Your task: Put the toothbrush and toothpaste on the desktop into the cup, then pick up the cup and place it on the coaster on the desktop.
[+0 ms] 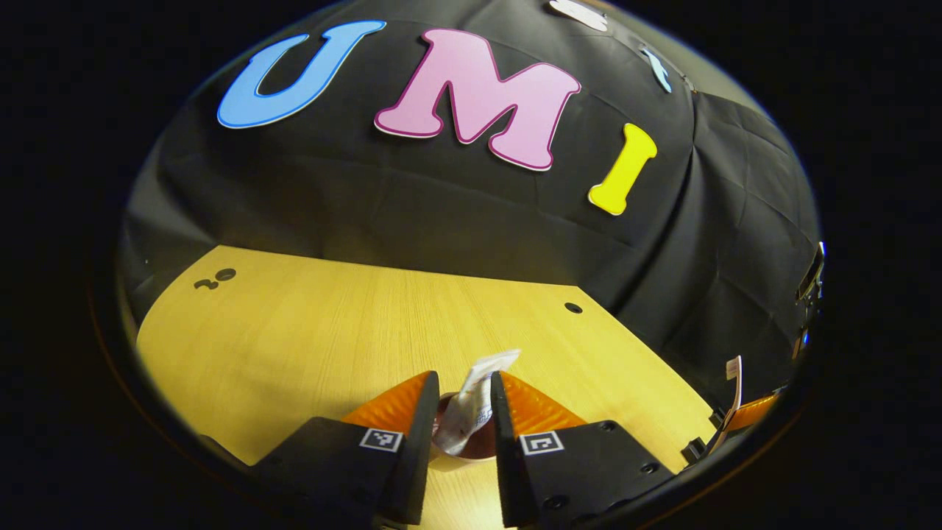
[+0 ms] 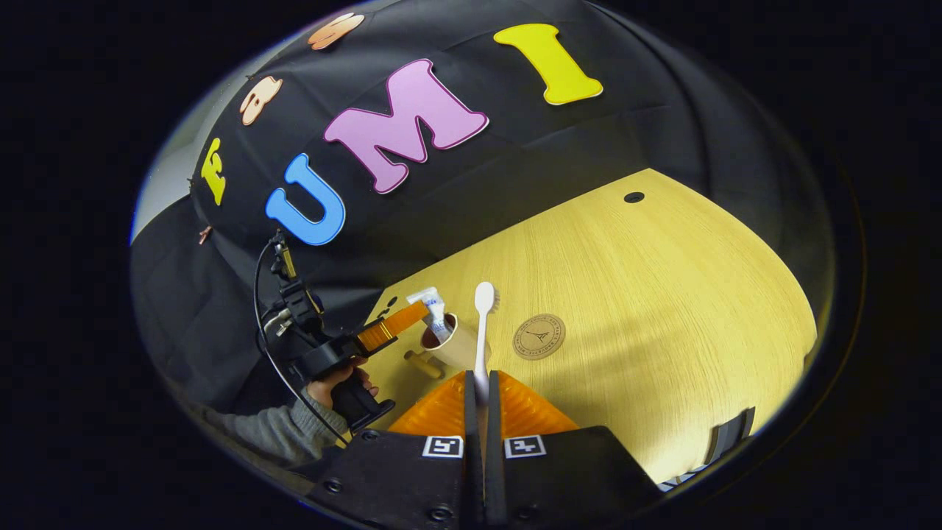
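I count one toothbrush (image 2: pixel 483 324), one toothpaste tube (image 2: pixel 434 309), one cup (image 2: pixel 450 347), one round coaster (image 2: pixel 539 336), all over a single counter (image 2: pixel 662 309), and two grippers, left gripper (image 2: pixel 412 316) and right gripper (image 2: pixel 480 390).

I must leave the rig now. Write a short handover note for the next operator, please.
Left gripper: jaws open around the toothpaste, which stands in the cup.
Right gripper: shut on the toothbrush, head up, just beside the cup.
Coaster: bare, on the desktop to the right of the cup.
Done: toothpaste in.
Left: draw the left gripper back, drop the toothbrush in, set the cup on the coaster.
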Demonstrator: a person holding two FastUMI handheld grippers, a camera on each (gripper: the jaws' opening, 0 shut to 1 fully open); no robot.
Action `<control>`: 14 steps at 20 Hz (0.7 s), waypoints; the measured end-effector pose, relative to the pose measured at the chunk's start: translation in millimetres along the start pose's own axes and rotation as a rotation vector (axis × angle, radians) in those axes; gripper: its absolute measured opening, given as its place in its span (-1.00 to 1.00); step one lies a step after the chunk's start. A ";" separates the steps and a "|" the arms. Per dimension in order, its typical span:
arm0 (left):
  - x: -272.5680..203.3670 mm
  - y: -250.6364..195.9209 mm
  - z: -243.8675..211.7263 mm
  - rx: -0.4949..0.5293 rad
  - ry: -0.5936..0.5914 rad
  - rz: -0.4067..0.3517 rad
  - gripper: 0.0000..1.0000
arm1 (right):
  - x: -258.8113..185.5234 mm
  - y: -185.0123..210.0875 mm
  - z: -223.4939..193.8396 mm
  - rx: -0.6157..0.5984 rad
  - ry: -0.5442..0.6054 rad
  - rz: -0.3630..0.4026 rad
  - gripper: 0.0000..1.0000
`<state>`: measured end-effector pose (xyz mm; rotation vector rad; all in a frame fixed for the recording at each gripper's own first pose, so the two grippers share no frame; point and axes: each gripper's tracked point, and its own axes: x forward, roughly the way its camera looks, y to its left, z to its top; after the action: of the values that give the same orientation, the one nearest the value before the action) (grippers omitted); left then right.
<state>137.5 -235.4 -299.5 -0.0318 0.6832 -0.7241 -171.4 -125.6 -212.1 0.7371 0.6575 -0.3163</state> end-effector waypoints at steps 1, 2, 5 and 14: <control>-2.8 3.0 -0.1 0.006 0.005 0.011 -0.09 | 2.9 3.6 3.9 0.004 -0.002 0.009 -0.89; -5.3 6.5 -0.8 0.010 0.007 0.025 -0.05 | 5.8 8.5 7.3 0.008 -0.009 0.020 -0.89; -23.0 9.7 -1.6 0.007 0.010 0.032 0.10 | 18.6 24.0 23.4 -0.003 -0.030 0.064 -0.89; -93.7 21.2 -13.0 -0.046 0.038 0.050 0.34 | 92.8 77.6 86.0 0.043 -0.166 0.203 -0.89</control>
<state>91.7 -158.7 -262.1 -0.0434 0.7345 -0.6626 -25.9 -135.4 -184.8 0.8024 0.4162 -0.2024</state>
